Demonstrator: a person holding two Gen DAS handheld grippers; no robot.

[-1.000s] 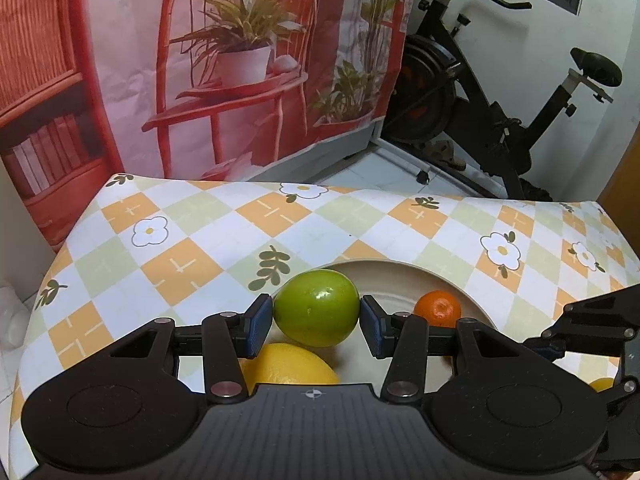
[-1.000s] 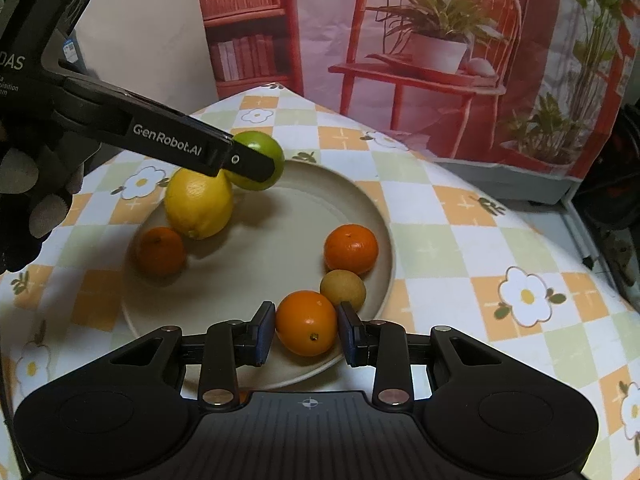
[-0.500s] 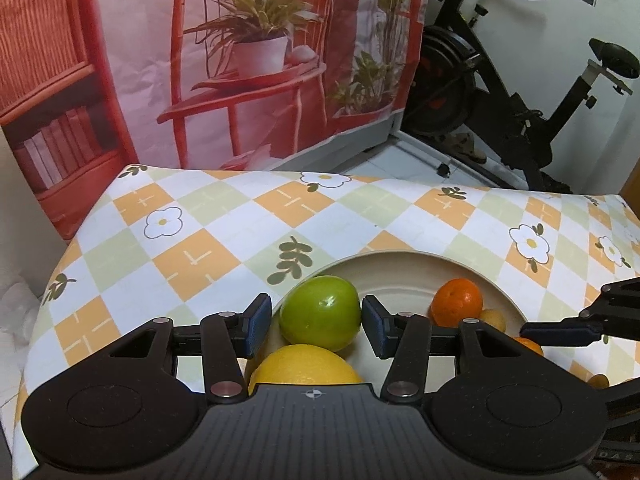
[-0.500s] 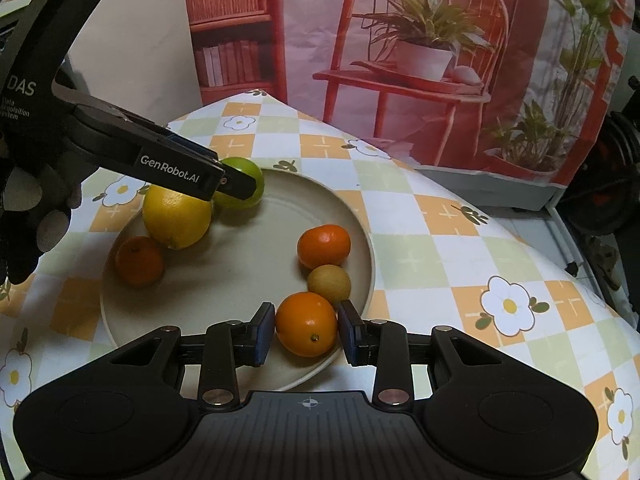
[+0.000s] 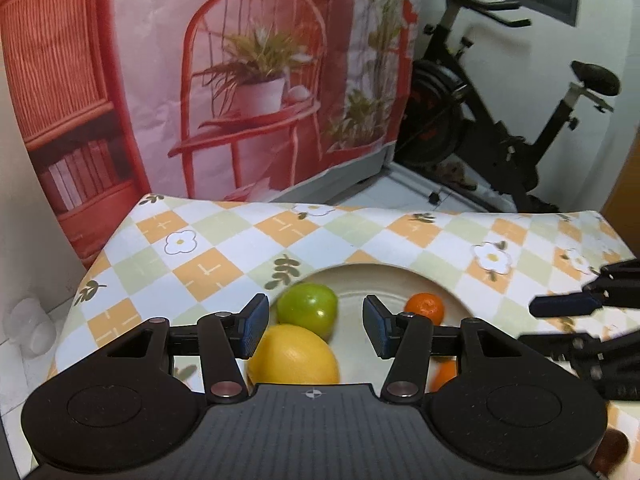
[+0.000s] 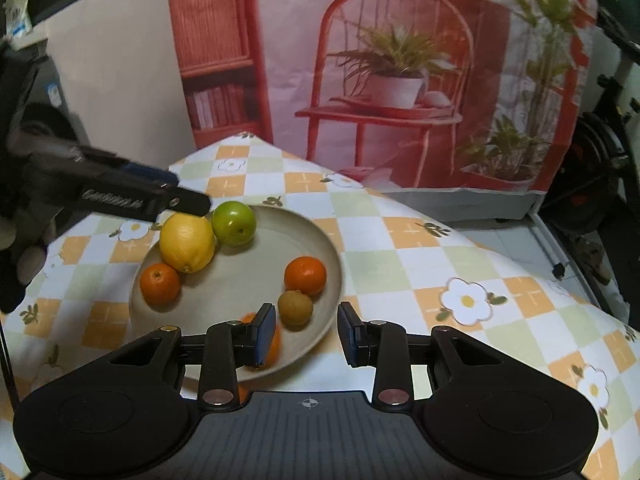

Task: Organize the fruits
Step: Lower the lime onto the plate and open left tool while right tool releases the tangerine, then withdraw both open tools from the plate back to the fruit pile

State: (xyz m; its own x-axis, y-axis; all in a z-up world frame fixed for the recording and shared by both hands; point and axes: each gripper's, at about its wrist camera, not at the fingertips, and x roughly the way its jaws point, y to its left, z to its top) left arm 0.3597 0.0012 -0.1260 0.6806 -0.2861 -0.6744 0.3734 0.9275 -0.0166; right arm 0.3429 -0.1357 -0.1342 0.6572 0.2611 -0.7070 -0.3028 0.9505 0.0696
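A beige plate [image 6: 320, 240] sits on a checked, flower-printed tablecloth [image 6: 400, 264], left of centre in the right wrist view. On it lie six fruits. A lemon [image 6: 187, 243] and a green fruit [image 6: 233, 223] touch each other at the plate's upper left. An orange [image 6: 160, 284] lies just below the lemon, at the left rim. A second orange [image 6: 305, 275] lies right of centre, with a small brown fruit [image 6: 295, 308] touching it from below. A third orange [image 6: 272, 344] lies at the near rim, blurred and partly hidden behind the left pad of the right gripper [image 6: 307, 334]. That gripper is released: its pads stand apart with only plate rim and cloth between them, and nothing is gripped. In the left wrist view the left gripper [image 5: 316, 330] is also released. Its pads stand wide apart, and the green fruit [image 5: 308, 309] and lemon [image 5: 294, 356] show in the gap below, clear of both pads. The jaw opening shows a recent widening. From the right wrist view the left gripper [image 6: 184, 202] appears at the left of the frame, its tip above the lemon and just beside the green fruit; contact cannot be determined. In the backdrop [image 6: 400, 60] a printed red chair and potted plant fill the upper frame. An exercise bike [image 5: 500, 132] stands at the upper right of the left wrist view.
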